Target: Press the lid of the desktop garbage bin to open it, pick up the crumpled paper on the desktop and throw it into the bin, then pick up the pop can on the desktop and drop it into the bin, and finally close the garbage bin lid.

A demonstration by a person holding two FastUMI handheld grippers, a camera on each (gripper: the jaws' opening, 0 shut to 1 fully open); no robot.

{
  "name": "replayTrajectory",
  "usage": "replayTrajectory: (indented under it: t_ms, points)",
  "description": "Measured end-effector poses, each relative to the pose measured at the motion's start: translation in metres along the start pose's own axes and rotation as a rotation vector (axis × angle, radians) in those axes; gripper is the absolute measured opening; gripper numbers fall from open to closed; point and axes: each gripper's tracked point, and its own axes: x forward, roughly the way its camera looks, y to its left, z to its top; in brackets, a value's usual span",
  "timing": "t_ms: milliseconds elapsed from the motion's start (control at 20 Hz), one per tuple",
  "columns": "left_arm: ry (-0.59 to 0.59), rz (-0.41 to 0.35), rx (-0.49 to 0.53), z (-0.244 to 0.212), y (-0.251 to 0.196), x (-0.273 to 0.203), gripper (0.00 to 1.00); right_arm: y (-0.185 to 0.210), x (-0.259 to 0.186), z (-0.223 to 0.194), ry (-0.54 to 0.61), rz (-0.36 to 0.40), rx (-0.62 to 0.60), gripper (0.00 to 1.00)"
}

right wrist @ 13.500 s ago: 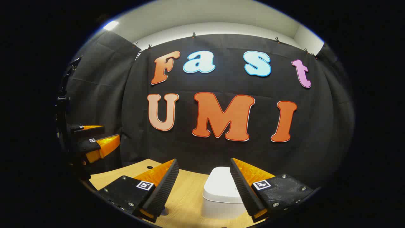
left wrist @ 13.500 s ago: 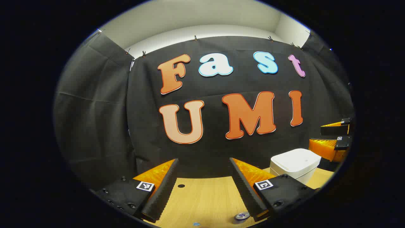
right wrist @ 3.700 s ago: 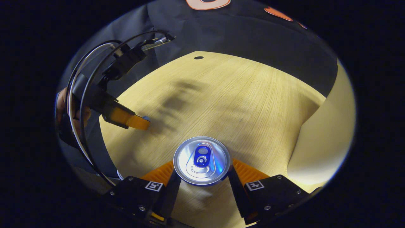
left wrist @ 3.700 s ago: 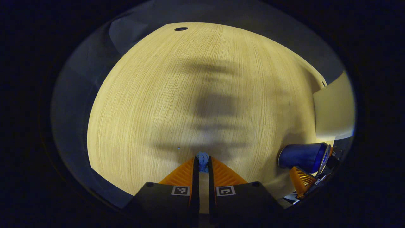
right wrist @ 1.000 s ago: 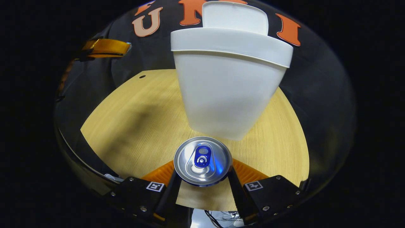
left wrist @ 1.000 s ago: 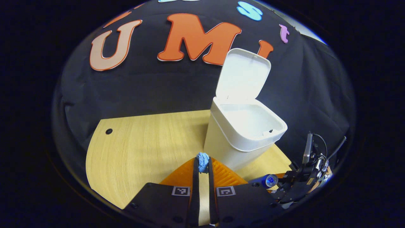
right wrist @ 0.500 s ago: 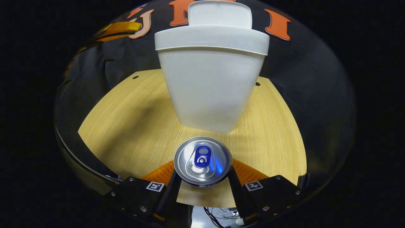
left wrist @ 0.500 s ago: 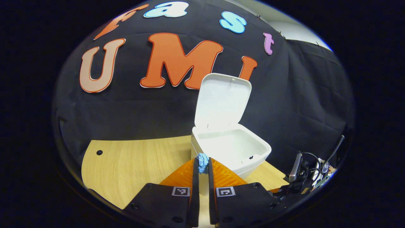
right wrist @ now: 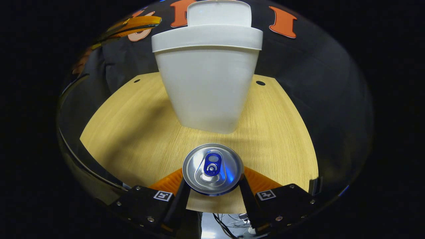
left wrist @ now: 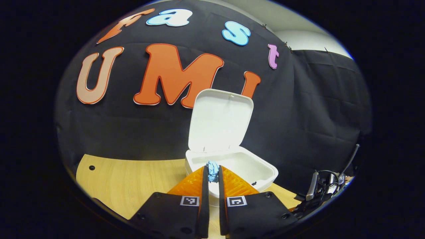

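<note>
Left gripper view: left gripper [left wrist: 212,171] pinches the small blue crumpled paper [left wrist: 212,166] at the white plastic bin [left wrist: 262,171]'s 9 o'clock rim; early release could miss. Right gripper [right wrist: 212,181] clamps the silver-topped blue pop can [right wrist: 212,168].

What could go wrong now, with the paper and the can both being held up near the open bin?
The left gripper pinches only a small bit of the blue paper, right at its tips near the bin's near rim; let go too early, and it may land on the table. The lid stands upright, so a bump might knock it shut. The right gripper holds the can in front of the bin; both hands reaching in together might collide.
</note>
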Motion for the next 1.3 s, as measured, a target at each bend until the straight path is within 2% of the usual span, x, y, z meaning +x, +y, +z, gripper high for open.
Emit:
replayTrajectory:
  t_ms: [700,750,800,850,900,950,1000,1050,1100,1300]
  points:
    - [0.060,-0.008,0.095,-0.026,-0.007,0.012,0.16,-0.009,-0.002,0.012,-0.011,-0.070,0.049,0.77]
    - [0.064,-0.007,0.101,-0.027,-0.007,0.012,0.16,-0.013,-0.002,0.015,-0.016,-0.082,0.049,0.72]
    - [0.062,-0.006,0.106,-0.026,-0.006,0.012,0.16,-0.015,-0.004,0.019,-0.018,-0.087,0.050,0.72]
    - [0.064,-0.010,0.108,-0.027,-0.007,0.013,0.16,-0.017,-0.006,0.023,-0.025,-0.092,0.052,0.77]
    - [0.068,-0.020,0.106,-0.028,-0.008,0.013,0.16,-0.020,-0.008,0.028,-0.031,-0.098,0.054,0.77]
    - [0.062,-0.029,0.100,-0.027,-0.010,0.014,0.16,-0.022,-0.013,0.033,-0.039,-0.102,0.053,0.72]
    - [0.066,-0.041,0.096,-0.027,-0.013,0.012,0.20,-0.025,-0.019,0.042,-0.056,-0.115,0.049,0.72]
    - [0.063,-0.044,0.095,-0.027,-0.013,0.012,0.21,-0.029,-0.024,0.049,-0.069,-0.123,0.043,0.77]
    - [0.065,-0.051,0.098,-0.028,-0.015,0.010,0.25,-0.034,-0.030,0.059,-0.086,-0.139,0.035,0.77]
    - [0.065,-0.048,0.108,-0.027,-0.014,0.007,0.29,-0.052,-0.058,0.102,-0.176,-0.194,0.021,0.77]
